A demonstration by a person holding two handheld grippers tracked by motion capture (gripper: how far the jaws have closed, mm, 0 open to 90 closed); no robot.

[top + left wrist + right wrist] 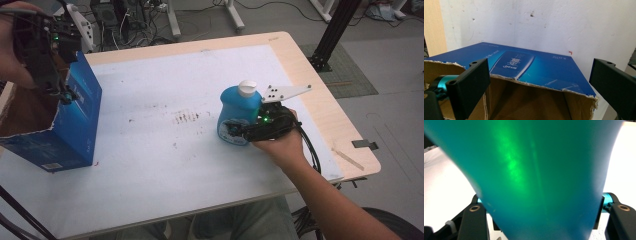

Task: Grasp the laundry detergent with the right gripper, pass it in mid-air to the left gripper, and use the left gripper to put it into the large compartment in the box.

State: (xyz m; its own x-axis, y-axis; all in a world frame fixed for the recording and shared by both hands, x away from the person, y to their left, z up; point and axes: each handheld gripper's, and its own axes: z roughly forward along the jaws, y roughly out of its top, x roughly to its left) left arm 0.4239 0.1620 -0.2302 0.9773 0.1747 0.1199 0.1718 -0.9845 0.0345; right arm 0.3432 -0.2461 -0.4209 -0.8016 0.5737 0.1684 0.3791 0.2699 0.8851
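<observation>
Cables and stand legs clutter the grey floor (pixel 390 115) behind a pale wooden worktop (pixel 320 107) covered by a scuffed white sheet (pixel 165 165), where a person seated at the near edge works with a gripper in each hand. At the right, the right gripper (pixel 235 131) reaches in level with the surface and its fingers (pixel 474 220) sit on either side of a blue bottle (pixel 239 112) with a white cap (pixel 247 88); in the right gripper view the bottle's teal body fills the gap between them, so they look closed on it, low on the body. The bottle stands upright on the sheet, right of centre and well apart from the box. Gripping it low and from the side probably keeps it steady and upright for a lift.

At the left edge, a blue cardboard box (pixel 75 120) stands with its torn top open, brown inside showing. The left gripper (pixel 62 92) hangs just above that opening, its fingers (pixel 471 85) spread wide and empty, one over the box's interior and the other beyond its torn corner. That position suggests it is there to steady or hold open the box as the likely place for the bottle. No part of the bottle is yet over the box.
</observation>
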